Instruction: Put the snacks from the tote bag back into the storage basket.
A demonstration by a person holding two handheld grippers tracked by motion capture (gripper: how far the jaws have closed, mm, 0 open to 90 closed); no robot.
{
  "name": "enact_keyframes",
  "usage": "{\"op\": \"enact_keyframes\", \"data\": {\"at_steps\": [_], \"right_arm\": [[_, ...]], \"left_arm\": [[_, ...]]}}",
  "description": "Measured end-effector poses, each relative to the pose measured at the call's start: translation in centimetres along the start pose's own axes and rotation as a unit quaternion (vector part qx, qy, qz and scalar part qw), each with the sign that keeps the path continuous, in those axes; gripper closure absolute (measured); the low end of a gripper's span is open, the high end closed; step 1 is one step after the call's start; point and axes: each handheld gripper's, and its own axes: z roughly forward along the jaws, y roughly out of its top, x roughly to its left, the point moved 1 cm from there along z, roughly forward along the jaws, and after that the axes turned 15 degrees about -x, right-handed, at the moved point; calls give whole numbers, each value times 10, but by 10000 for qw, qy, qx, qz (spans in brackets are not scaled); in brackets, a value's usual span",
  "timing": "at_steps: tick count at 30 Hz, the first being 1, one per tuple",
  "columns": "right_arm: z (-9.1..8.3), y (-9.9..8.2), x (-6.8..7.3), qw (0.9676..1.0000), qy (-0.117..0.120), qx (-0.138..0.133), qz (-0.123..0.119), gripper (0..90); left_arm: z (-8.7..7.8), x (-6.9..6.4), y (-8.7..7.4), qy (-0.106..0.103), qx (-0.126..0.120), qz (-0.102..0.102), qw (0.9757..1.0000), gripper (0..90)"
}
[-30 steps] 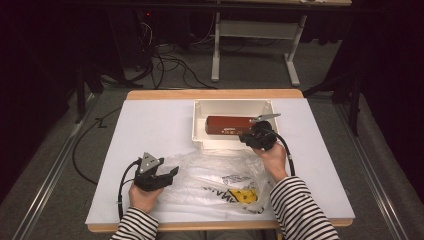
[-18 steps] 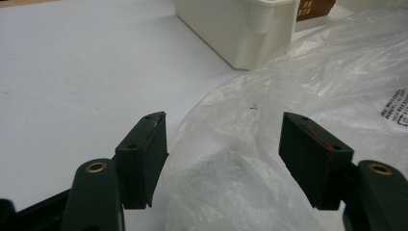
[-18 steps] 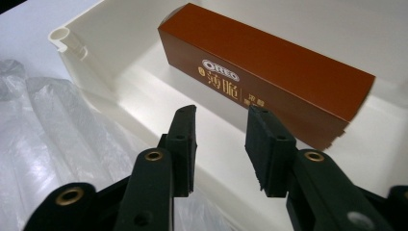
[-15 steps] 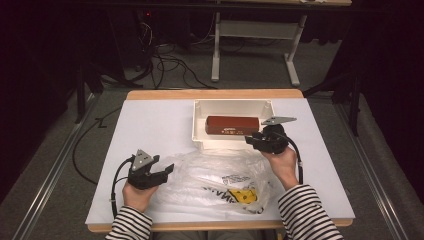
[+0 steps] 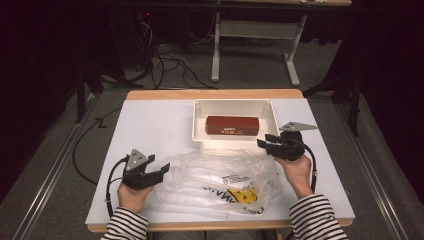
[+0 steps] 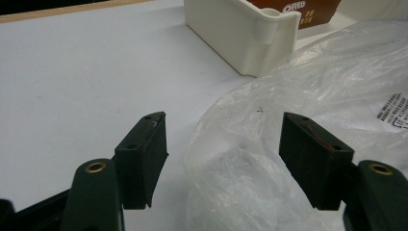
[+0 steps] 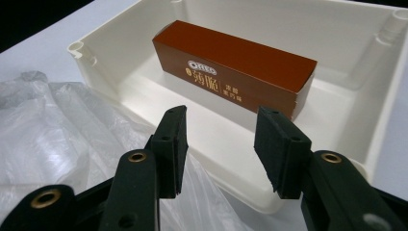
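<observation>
High view, ours: brown box (image 5: 232,125) in white bin (image 5: 200,120), long axis nine-to-three; left claw (image 5: 159,171) and right claw (image 5: 267,141) spread, the right's jaws just opening, empty.

Floor: you see grey carpet (image 5: 60,165) with black cables (image 5: 165,62).
Furniture: a white desk frame (image 5: 252,35) stands behind your table (image 5: 150,120).
Light: dark surroundings.

Left gripper (image 5: 161,172) jaws stand wide — right gripper (image 5: 265,142) jaws have just been opening, empty.
</observation>
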Motion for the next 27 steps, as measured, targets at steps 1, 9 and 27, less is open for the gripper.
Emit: {"op": "enact_keyframes", "data": {"at_steps": [1,9,27], "right_arm": [[-3,-1,-1,10000,-26,-17,30,558],[-21,-11,-7,9995,-110,-303,-9,549],[-49,-50,-31,9962,-483,-655,316,443]], "left_arm": [[0,1,0,8,-6,-5,10000,344],[-4,7,-5,96,-69,-160,9998,344],[-10,17,-6,433,-148,-281,9986,332]]}}
